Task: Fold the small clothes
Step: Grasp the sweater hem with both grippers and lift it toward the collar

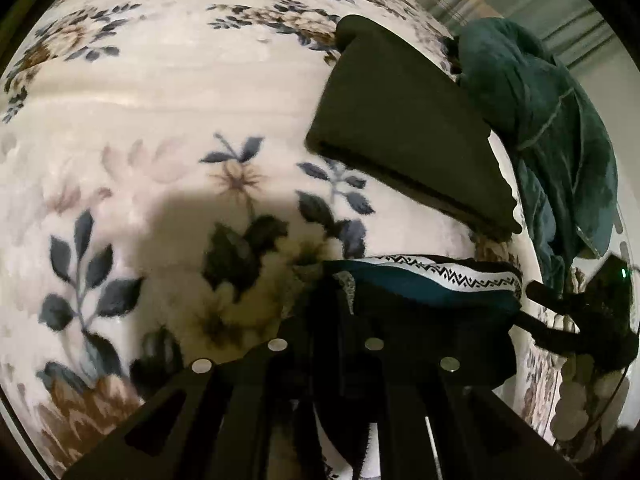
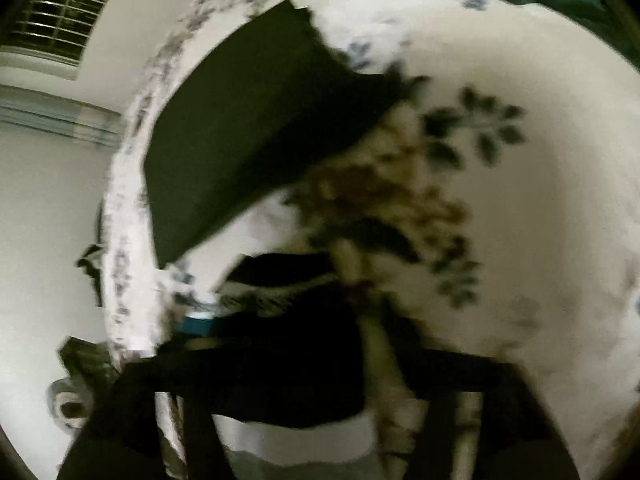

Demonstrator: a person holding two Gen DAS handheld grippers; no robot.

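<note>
No text, label, brand or number can be read. The garment [image 1: 424, 280] between the left jaws carries only a zigzag band, not letters.

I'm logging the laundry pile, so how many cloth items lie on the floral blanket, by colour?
Dark olive, folded: 1, the folded cloth.
Teal, crumpled: 1, the teal garment.
Black and teal with a zigzag band: 1, the patterned garment, at the left tool.
Total: 3, all on the floral blanket.

One folded dark garment [image 1: 404, 128], one teal garment [image 1: 560, 128], one patterned-band garment [image 1: 432, 284]
</note>
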